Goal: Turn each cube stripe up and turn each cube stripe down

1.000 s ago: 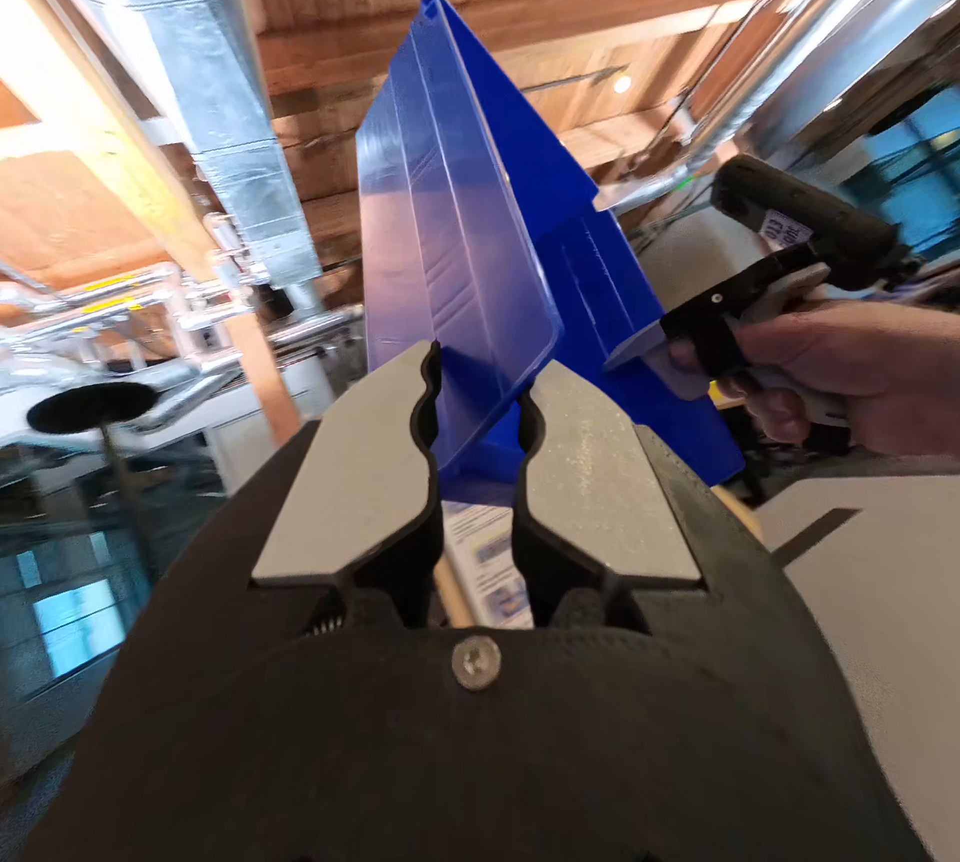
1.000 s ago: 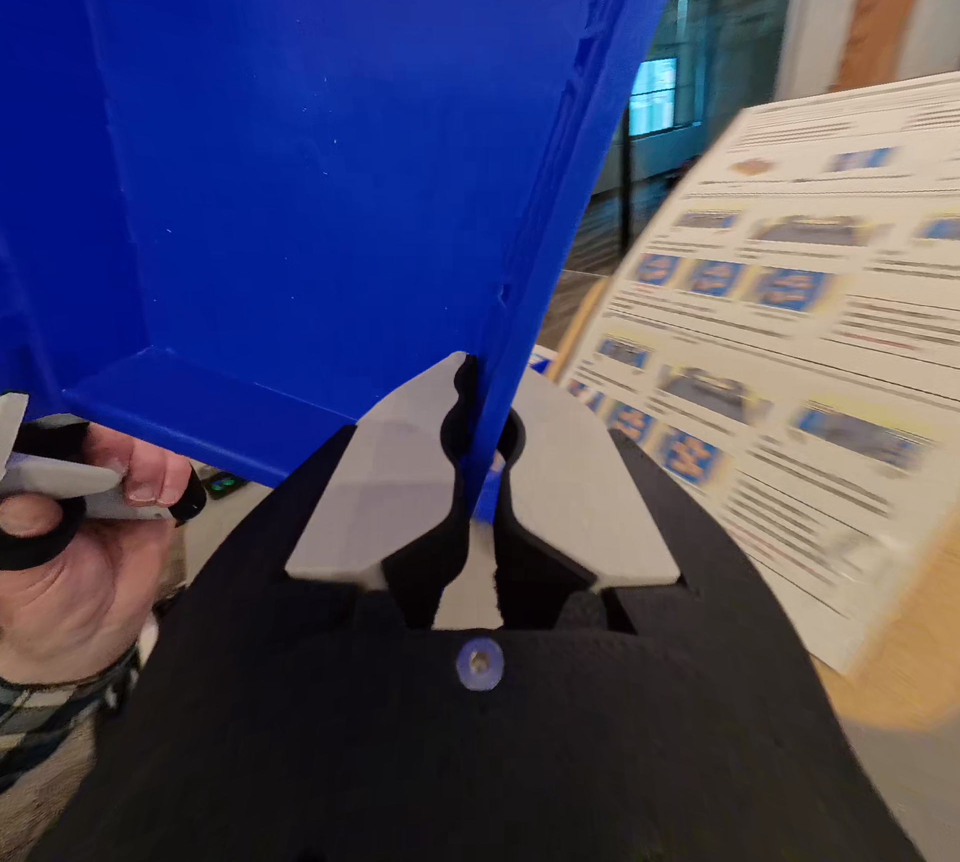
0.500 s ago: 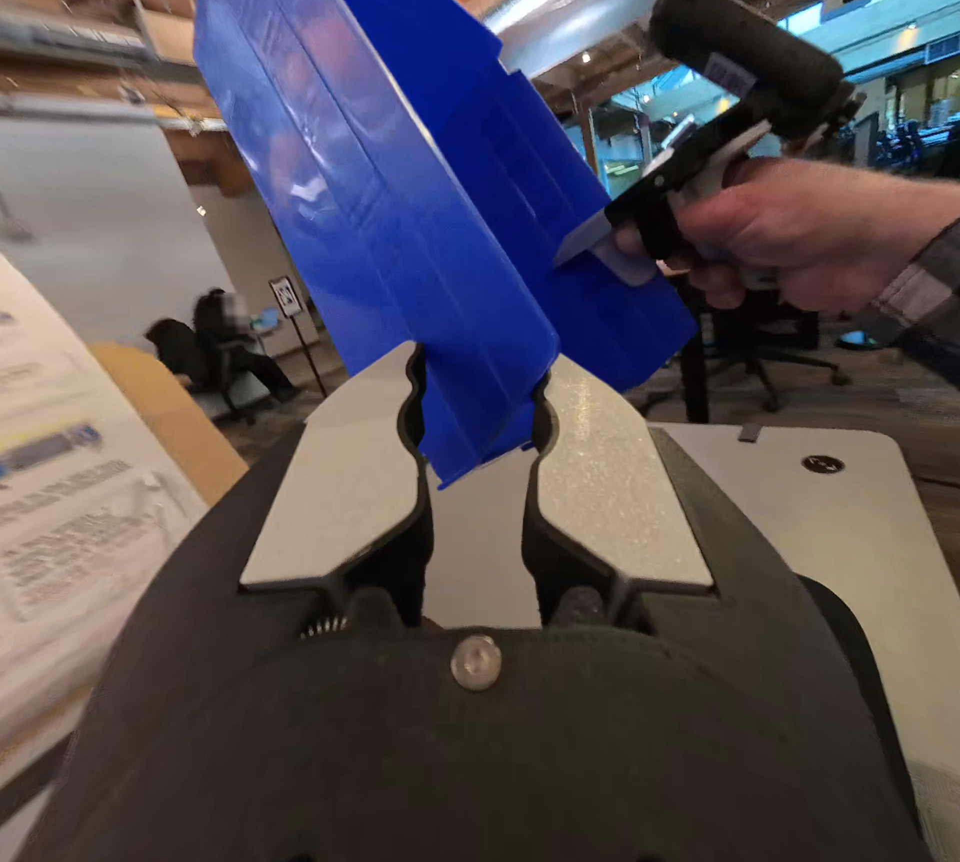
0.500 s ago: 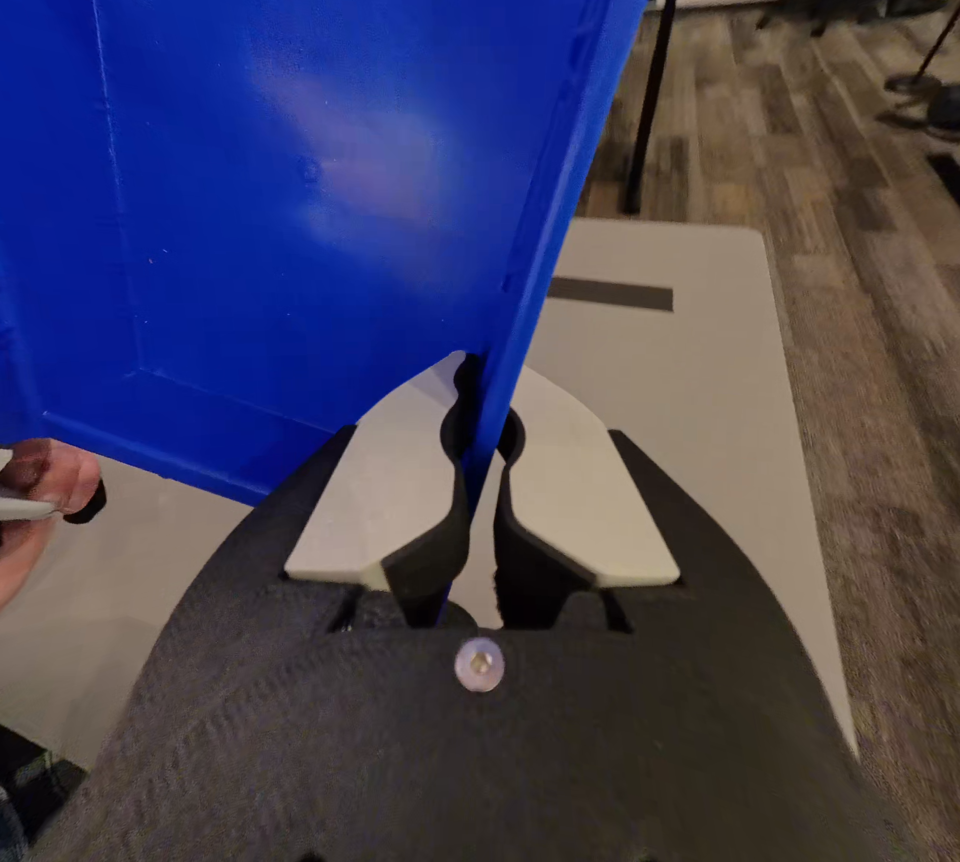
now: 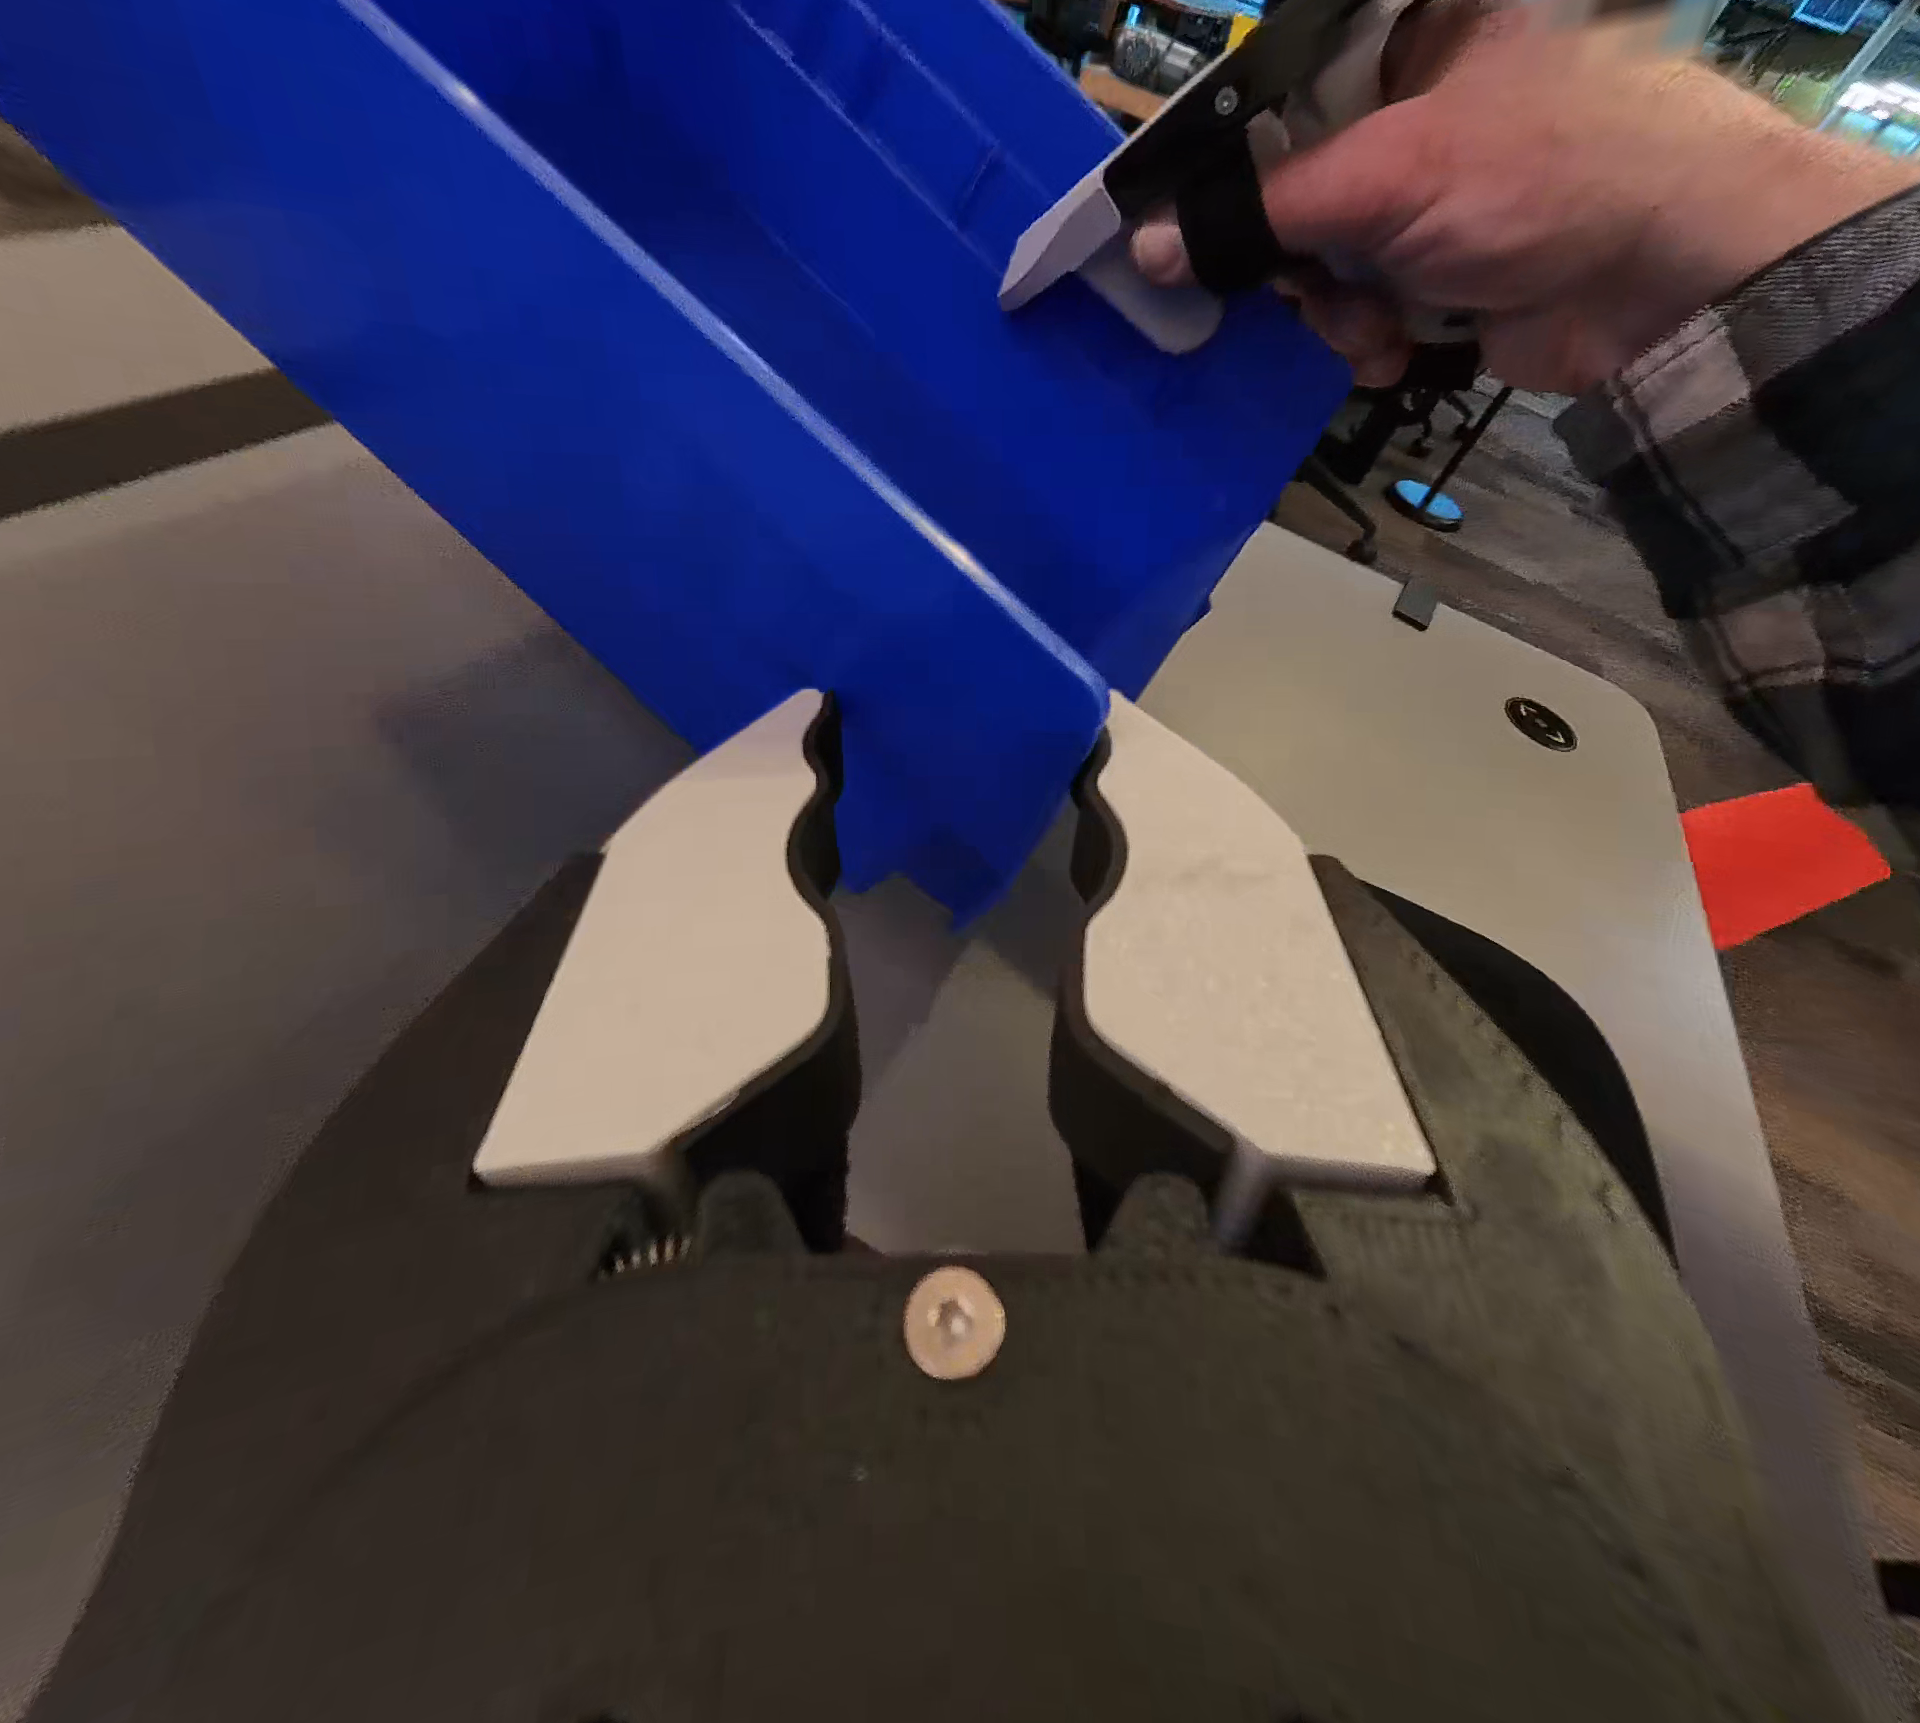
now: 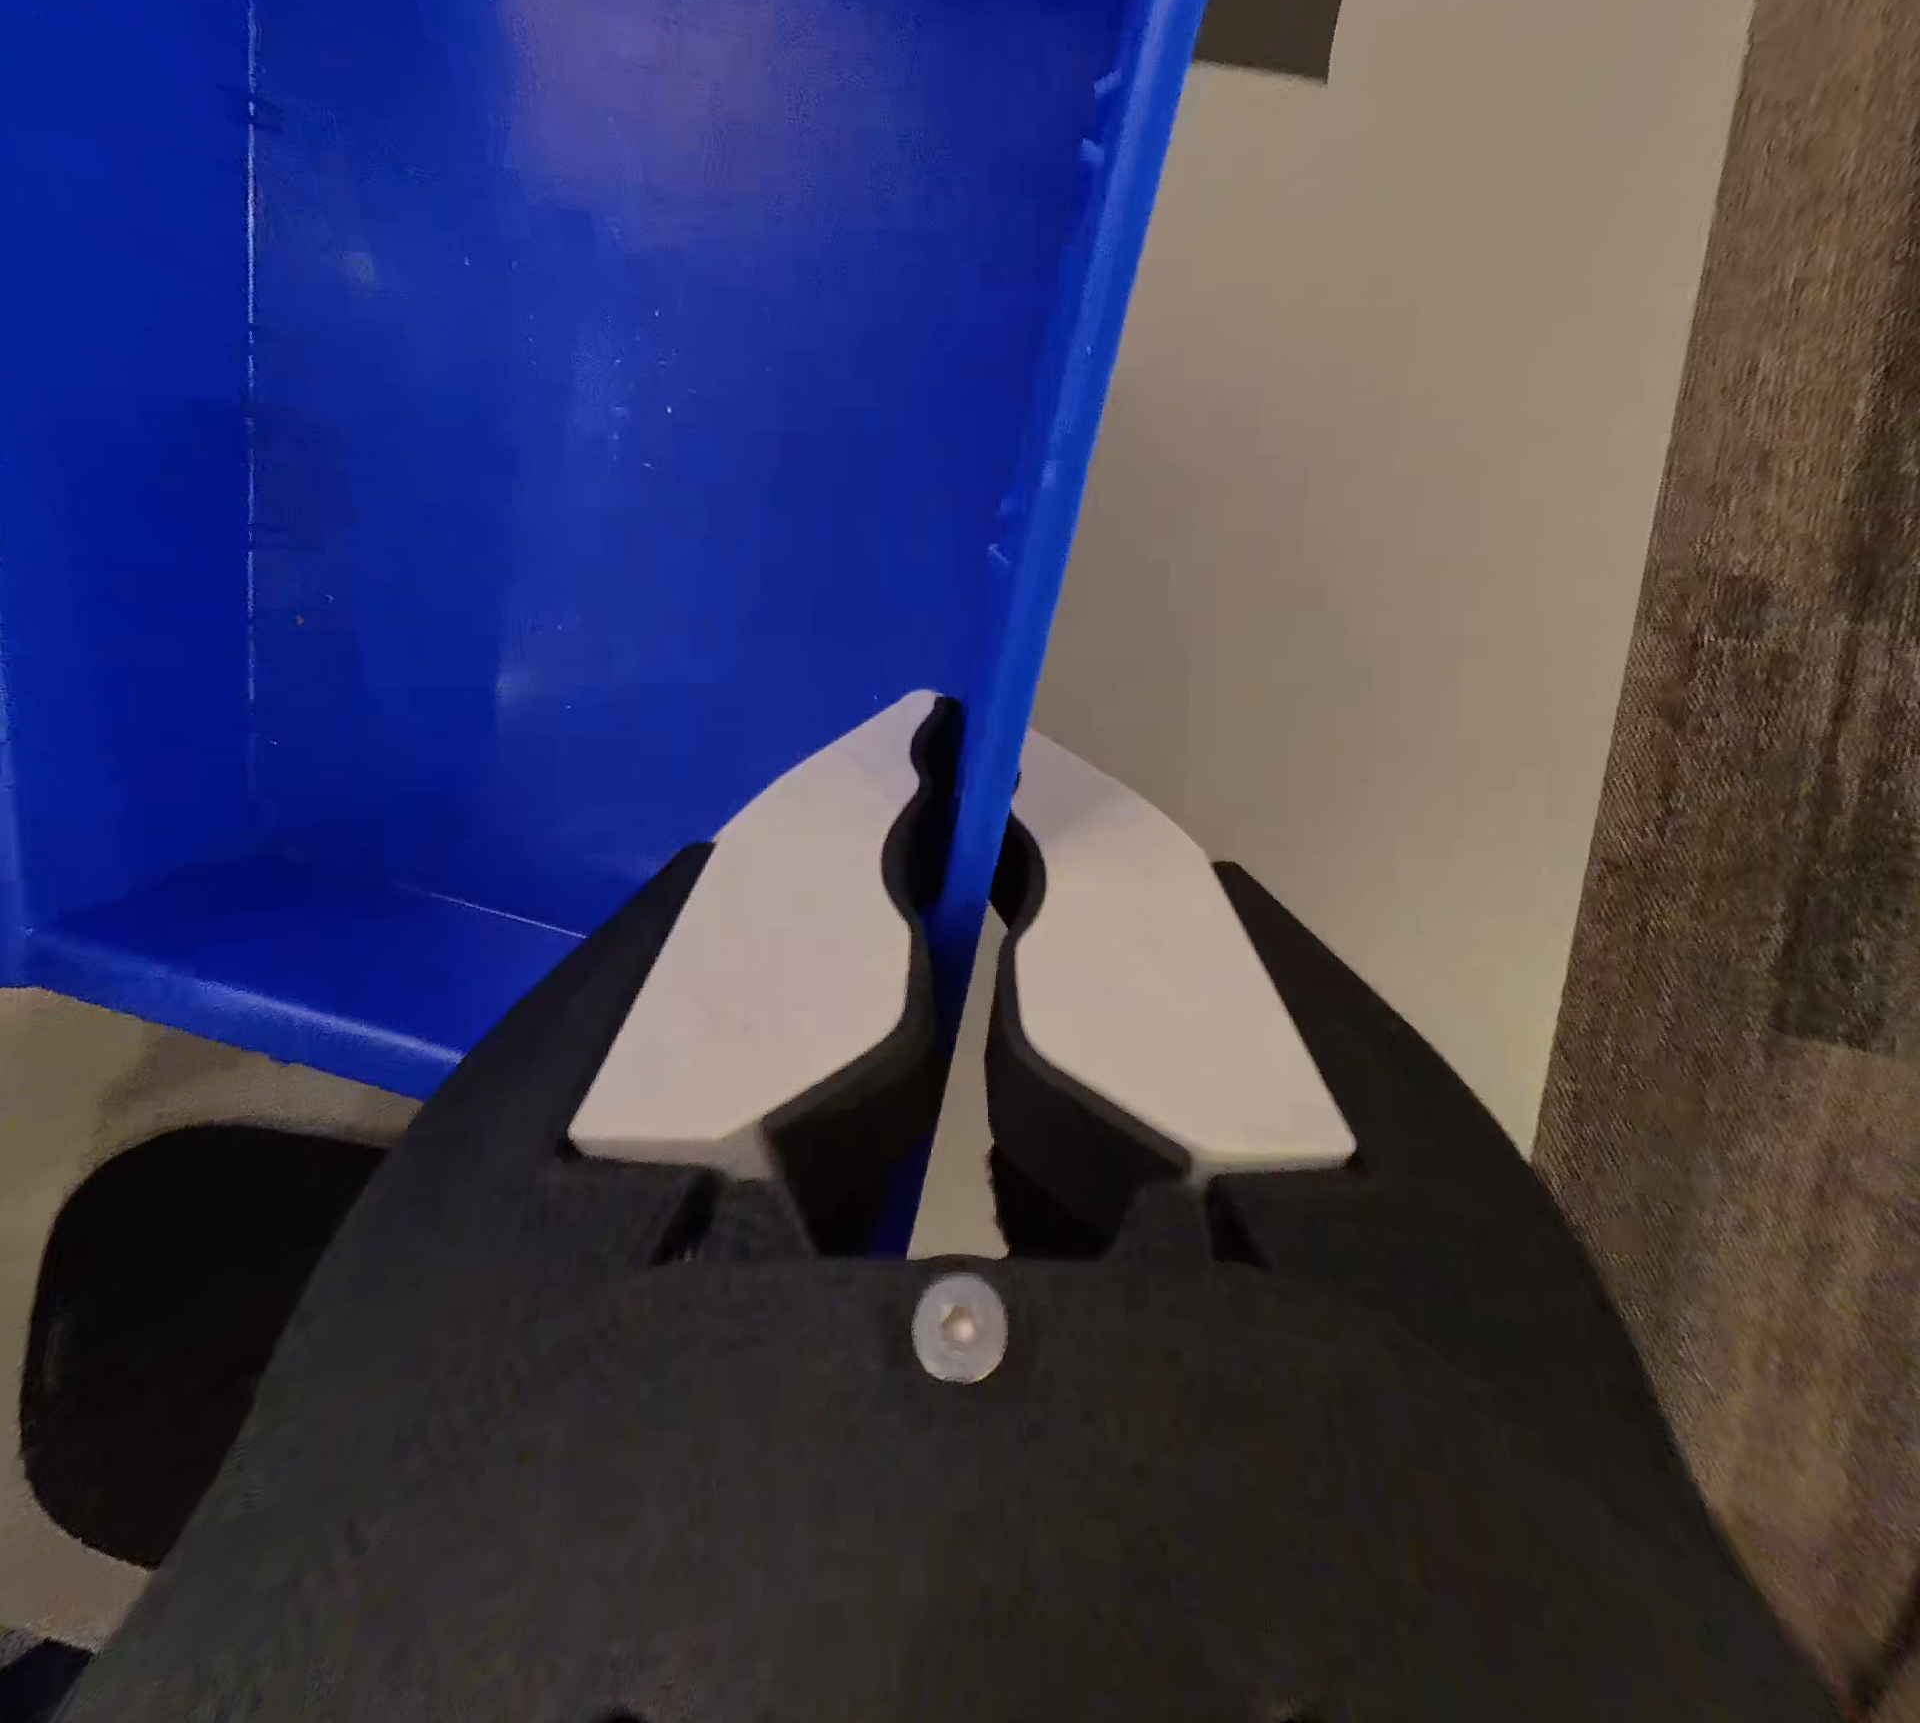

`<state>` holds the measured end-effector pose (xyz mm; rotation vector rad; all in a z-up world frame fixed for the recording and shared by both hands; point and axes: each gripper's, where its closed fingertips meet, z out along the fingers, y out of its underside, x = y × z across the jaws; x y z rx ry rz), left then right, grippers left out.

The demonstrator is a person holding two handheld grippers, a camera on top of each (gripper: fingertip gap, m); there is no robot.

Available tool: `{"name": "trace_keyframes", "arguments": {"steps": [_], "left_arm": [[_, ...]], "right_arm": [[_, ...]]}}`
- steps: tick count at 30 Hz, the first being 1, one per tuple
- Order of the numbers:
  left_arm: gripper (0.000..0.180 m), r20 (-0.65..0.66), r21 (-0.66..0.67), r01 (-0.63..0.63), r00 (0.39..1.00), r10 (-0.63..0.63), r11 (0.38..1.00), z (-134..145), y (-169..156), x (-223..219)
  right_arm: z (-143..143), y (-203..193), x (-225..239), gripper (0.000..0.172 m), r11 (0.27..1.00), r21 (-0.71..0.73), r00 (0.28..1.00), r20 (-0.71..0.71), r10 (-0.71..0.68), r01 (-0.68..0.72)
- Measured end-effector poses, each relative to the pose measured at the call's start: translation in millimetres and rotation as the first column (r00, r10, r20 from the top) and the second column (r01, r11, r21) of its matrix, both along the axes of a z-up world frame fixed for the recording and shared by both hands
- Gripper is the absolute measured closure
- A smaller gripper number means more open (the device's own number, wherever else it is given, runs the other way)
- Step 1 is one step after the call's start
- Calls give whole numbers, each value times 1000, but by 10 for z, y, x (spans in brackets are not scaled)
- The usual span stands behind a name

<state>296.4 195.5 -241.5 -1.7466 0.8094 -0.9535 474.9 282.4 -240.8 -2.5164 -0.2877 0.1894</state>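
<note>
You hold a blue bin (image 5: 623,323) between both grippers, lifted and tilted over the grey table (image 5: 1403,738). Your left gripper (image 5: 961,738) has its fingers set fairly wide, with a lower corner of the bin's rim lodged between them. The blue plastic fills the span from one fingertip to the other and both tips sit against it. Deeper in, a sliver of table shows between the plastic and the right-hand pad.

Your right gripper (image 6: 971,738) is closed down narrow on the bin's thin side wall, with a pad pressed to each face of it. The wall runs edge-on, up and away from the fingertips. From the left wrist view you can see that same gripper farther off, pinching the far wall near its end, with your hand (image 5: 1507,198) on the handle and a plaid sleeve (image 5: 1766,447) behind it.

The right wrist view looks straight into the bin's open inside, its floor and walls facing the camera. You cannot tell from either view where the cubes are.

A black strip (image 6: 1273,0) marks the tabletop beyond the bin, and a red patch (image 5: 1777,863) lies on the floor just past the table's rounded corner.
</note>
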Motion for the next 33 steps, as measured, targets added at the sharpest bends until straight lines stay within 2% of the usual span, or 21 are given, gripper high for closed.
{"name": "trace_keyframes", "arguments": {"steps": [6, 11, 17, 20, 22, 24, 26, 29, 33], "left_arm": [[139, 2, -172, 27, 1000, -27, 985, -258, 377, 97], [139, 45, -248, 10, 999, 2, 969, -376, 646, 157], [137, 82, -246, -16, 996, 37, 969, -375, 875, 184], [136, 117, -267, 7, 993, 26, 964, -354, 880, 195], [139, 189, -291, 59, 982, -4, 955, -270, 797, 162], [134, 276, -315, 107, 961, -17, 943, -163, 645, 84], [135, 278, -277, 156, 958, -76, 948, -93, 386, 28], [141, 303, -181, 230, 938, -169, 956, 164, -53, -138], [153, 277, -20, 257, 930, -242, 966, 558, -530, -598]], "right_arm": [[-333, 387, 104, 167, 989, -149, 999, 31, 7, -2], [-598, 642, 174, 167, 969, -248, 996, 84, 28, -6], [-612, 945, 176, 164, 969, -245, 996, 66, 60, -42], [-600, 1020, 183, 163, 970, -238, 996, 61, 70, -54], [-519, 1051, 187, 143, 980, -198, 999, 24, 39, -33], [-346, 1052, 225, 142, 993, -115, 1000, 8, 12, -11], [-95, 995, 233, 141, 1000, 5, 1000, 20, 15, -15], [351, 739, -1, 141, 977, 196, 996, 15, 88, -89], [759, 150, -678, 147, 898, 366, 961, -29, 274, -245]]}}
